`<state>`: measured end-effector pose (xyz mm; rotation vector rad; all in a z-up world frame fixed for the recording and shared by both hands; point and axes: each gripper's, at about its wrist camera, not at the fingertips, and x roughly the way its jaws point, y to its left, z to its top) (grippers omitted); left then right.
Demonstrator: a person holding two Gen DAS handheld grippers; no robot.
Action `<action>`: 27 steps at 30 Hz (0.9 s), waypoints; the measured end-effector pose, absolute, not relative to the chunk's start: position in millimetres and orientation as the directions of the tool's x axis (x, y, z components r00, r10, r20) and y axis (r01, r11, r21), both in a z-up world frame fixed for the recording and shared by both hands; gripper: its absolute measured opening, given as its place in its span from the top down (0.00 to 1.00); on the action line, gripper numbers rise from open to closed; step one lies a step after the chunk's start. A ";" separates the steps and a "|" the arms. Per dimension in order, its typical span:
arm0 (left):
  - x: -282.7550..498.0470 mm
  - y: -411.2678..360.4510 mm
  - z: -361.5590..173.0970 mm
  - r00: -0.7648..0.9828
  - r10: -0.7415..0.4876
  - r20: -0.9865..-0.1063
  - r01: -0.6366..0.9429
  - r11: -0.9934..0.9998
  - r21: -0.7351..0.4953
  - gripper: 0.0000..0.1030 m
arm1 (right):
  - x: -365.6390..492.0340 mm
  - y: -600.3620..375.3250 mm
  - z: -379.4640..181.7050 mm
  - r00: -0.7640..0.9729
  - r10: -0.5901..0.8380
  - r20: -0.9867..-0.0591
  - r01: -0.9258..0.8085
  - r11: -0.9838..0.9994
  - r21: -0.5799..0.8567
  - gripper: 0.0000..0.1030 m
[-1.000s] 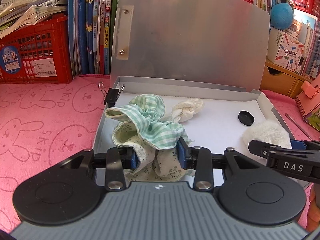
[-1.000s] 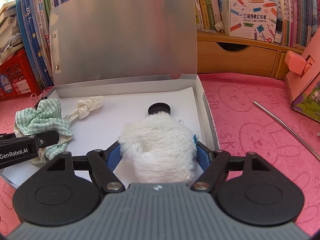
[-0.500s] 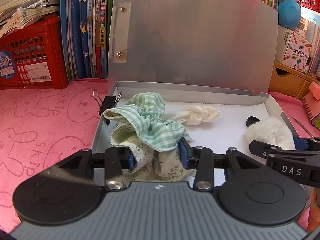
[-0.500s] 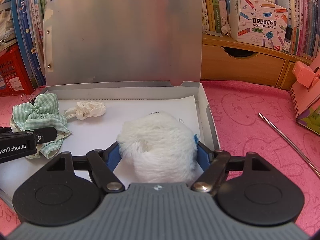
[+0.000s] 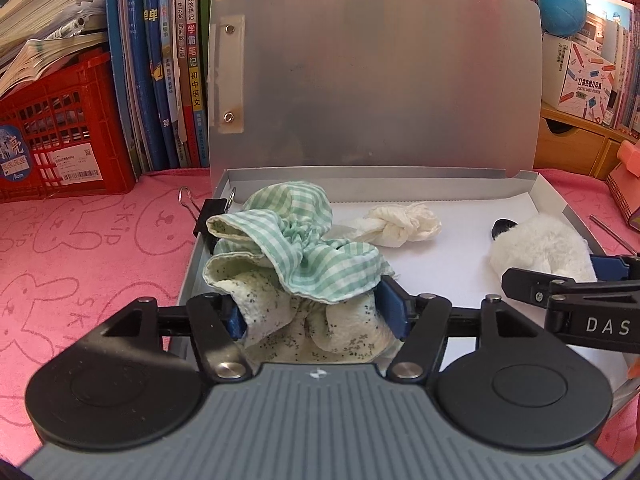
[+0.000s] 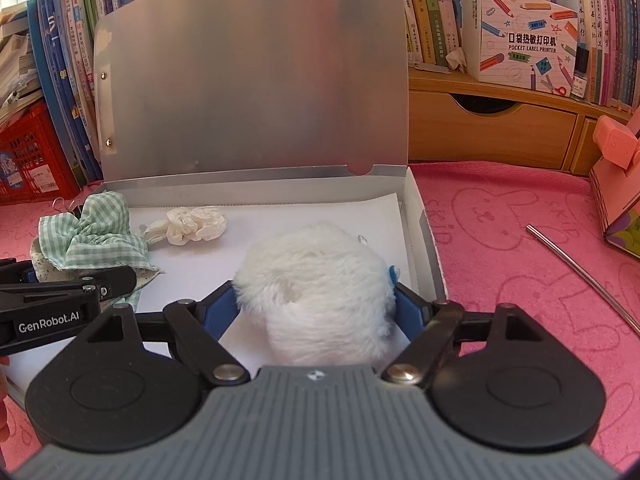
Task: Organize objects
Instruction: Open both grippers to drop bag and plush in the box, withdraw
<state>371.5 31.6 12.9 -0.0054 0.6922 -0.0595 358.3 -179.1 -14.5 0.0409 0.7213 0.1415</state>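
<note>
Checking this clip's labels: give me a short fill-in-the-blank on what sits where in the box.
1. The green checked scrunchie lies at the box's ____ side.
2. The fluffy white scrunchie sits between the ____ tongs.
3. The box lid stands ____.
4. The knotted cream cloth lies on the white ____ lining the box.

Missing: left; right; open; paper

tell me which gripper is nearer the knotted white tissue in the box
Left. The left gripper sits around the green checked scrunchie, right beside the knotted tissue. The right gripper is around the white fluffy ball, farther across the box.
</note>
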 end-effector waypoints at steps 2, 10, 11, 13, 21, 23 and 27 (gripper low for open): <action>366.1 33.1 14.9 0.776 -0.063 -0.627 0.055 0.998 -0.032 0.25 | 352.4 -178.6 -12.7 0.748 0.149 -0.647 -0.129 0.989 0.079 0.11; 336.8 39.2 34.5 0.806 -0.087 -0.586 0.057 0.996 -0.070 0.17 | 329.5 -194.8 8.3 0.775 0.171 -0.609 -0.125 0.985 0.118 0.06; 332.1 39.7 37.5 0.809 -0.091 -0.580 0.059 0.996 -0.073 0.17 | 323.8 -198.6 12.3 0.779 0.172 -0.603 -0.122 0.985 0.123 0.05; 319.9 39.8 44.4 0.819 -0.099 -0.565 0.069 0.995 -0.073 0.17 | 314.9 -203.7 17.2 0.783 0.175 -0.597 -0.121 0.984 0.129 0.05; 268.2 31.6 62.0 0.833 -0.151 -0.533 0.129 0.989 -0.079 0.17 | 266.0 -217.0 32.8 0.796 0.194 -0.574 -0.147 0.981 0.127 0.04; 254.7 28.6 63.1 0.834 -0.161 -0.528 0.143 0.987 -0.075 0.17 | 253.9 -217.7 34.9 0.800 0.197 -0.567 -0.158 0.980 0.118 0.04; 225.7 24.6 63.6 0.833 -0.179 -0.524 0.169 0.983 -0.067 0.17 | 228.4 -219.1 37.6 0.805 0.206 -0.556 -0.181 0.978 0.100 0.04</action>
